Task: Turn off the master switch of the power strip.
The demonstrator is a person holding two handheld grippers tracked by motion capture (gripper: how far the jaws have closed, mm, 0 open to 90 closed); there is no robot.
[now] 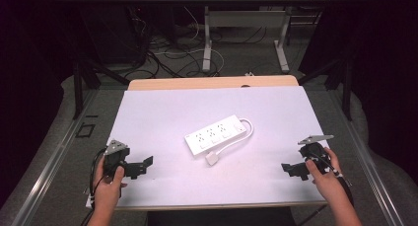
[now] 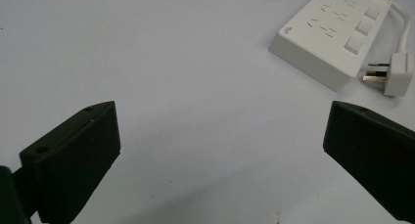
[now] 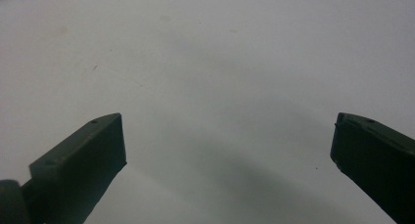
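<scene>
Claws, two. My left claw (image 1: 143, 165) sits at the near left of the white table (image 1: 162, 117), held in my left hand (image 1: 108, 186); its jaws stand wide apart with nothing between them. My right claw (image 1: 291, 169) sits at the near right, held in my right hand (image 1: 328, 176); its jaws likewise stand wide apart and empty. Each claw carries one grey three-cornered plate on top.

Power strip (image 1: 216, 135), one: white, lying flat on the table between the two claws and beyond both, ahead and to the right of my left claw, ahead and to the left of my right claw, well apart from each. Three socket groups with three square switches alongside.

Cord (image 1: 246, 130), one: white, looping out of the strip's far end and back along the side nearer my right claw.

Plug (image 1: 212, 159), one: white, lying on the table just beside the strip's near end, the part closest to both claws.

In the left gripper view, the strip (image 2: 328, 33) and plug (image 2: 397, 73) lie beyond the right-hand jaw, metal prongs pointing toward the strip; the high view is too small to make out the prongs. In the right gripper view, bare white table (image 3: 205, 67) lies ahead of my open jaws. The high view adds both hands, a second table's legs and loose cables on the floor beyond.
</scene>
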